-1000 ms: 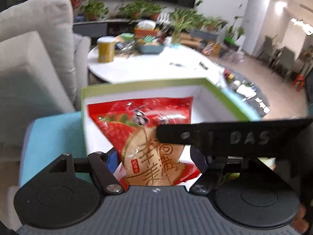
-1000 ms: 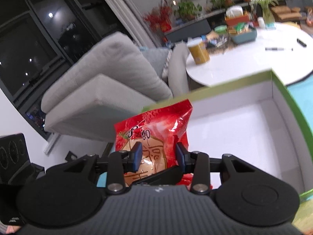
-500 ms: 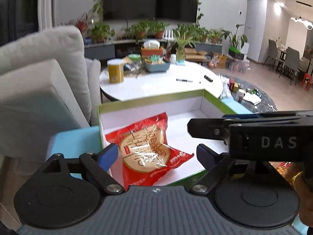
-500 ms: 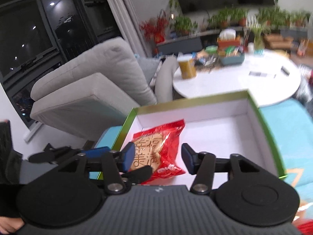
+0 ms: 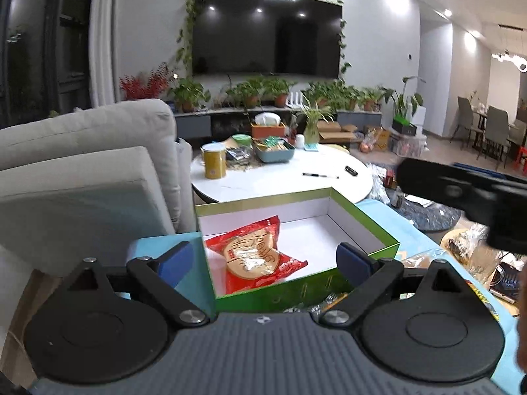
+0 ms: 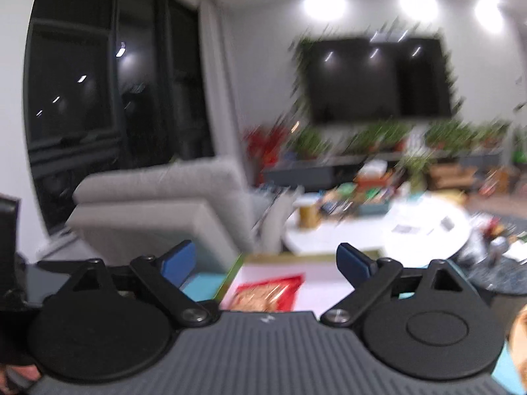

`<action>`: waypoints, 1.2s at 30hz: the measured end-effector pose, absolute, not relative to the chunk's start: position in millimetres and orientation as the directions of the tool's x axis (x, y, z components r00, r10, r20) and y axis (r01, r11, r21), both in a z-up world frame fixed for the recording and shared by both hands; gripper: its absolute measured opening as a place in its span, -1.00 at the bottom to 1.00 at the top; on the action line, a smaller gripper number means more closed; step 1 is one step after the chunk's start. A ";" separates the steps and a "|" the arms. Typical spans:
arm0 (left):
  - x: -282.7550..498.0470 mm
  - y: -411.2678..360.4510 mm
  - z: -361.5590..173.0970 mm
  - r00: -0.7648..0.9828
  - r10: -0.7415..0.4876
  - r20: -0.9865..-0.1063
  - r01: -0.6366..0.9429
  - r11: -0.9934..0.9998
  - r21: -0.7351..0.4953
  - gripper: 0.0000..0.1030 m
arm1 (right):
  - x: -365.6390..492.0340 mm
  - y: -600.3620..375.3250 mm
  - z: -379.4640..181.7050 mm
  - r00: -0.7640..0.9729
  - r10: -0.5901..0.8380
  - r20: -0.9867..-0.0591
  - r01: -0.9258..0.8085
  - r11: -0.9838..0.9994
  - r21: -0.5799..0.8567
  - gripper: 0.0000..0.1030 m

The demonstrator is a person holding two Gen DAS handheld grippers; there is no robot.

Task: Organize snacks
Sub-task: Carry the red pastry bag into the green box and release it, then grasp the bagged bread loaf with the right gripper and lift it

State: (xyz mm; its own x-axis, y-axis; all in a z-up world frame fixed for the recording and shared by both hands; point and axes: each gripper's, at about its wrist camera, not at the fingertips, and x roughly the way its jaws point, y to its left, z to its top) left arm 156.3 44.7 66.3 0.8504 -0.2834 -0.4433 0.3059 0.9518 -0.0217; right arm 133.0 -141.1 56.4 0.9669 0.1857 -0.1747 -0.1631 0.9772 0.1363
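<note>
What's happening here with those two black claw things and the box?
A person is sorting snacks with a hand-held gripper in each hand. A red snack packet lies flat inside the green box, toward its left side. Both the left gripper and the right gripper are open and empty, held above the box's near edge. More wrapped snacks wait on the right, outside the box.

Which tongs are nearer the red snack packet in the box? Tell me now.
Left. The left tongs hang open just over the red snack packet in the green box; the right tongs sit higher, farther back.
</note>
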 end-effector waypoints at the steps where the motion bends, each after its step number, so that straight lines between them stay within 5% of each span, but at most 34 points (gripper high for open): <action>1: 149.7 48.5 67.6 0.853 -0.281 -0.440 0.300 0.953 -0.028 0.82 | 127.2 -144.1 57.9 0.964 0.202 -0.176 -0.178 0.974 0.142 0.61; 7: 110.8 69.7 66.4 0.851 -0.302 -0.429 0.293 0.952 -0.088 0.90 | 105.6 -180.3 60.2 0.937 0.242 -0.252 -0.206 0.965 0.163 0.61; 16: 127.8 32.3 26.1 0.759 -0.406 -0.509 0.359 0.913 -0.193 0.91 | 146.6 -225.1 13.9 0.889 0.101 -0.447 -0.031 0.987 0.160 0.61; 28: 195.7 -72.3 -28.7 0.687 -0.452 -0.569 0.520 0.853 -0.049 0.75 | 183.4 -262.1 -38.6 0.815 0.173 -0.552 -0.094 0.981 0.169 0.61; 31: 206.9 -86.9 -37.4 0.680 -0.454 -0.576 0.547 0.837 -0.015 0.59 | 193.7 -263.7 -45.5 0.791 0.194 -0.580 -0.154 0.981 0.119 0.61; 36: 223.4 -100.8 -49.4 0.664 -0.446 -0.600 0.564 0.826 0.011 0.01 | 212.2 -262.1 -56.2 0.773 0.200 -0.602 -0.201 0.977 0.066 0.61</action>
State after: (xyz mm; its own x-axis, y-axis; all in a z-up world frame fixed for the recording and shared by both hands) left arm 223.4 -100.8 -49.4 0.6644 -0.4455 -0.6001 0.5635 0.8260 0.0107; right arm 212.2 -262.1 -56.2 0.7734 0.1997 -0.6016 -0.2011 0.9773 0.0659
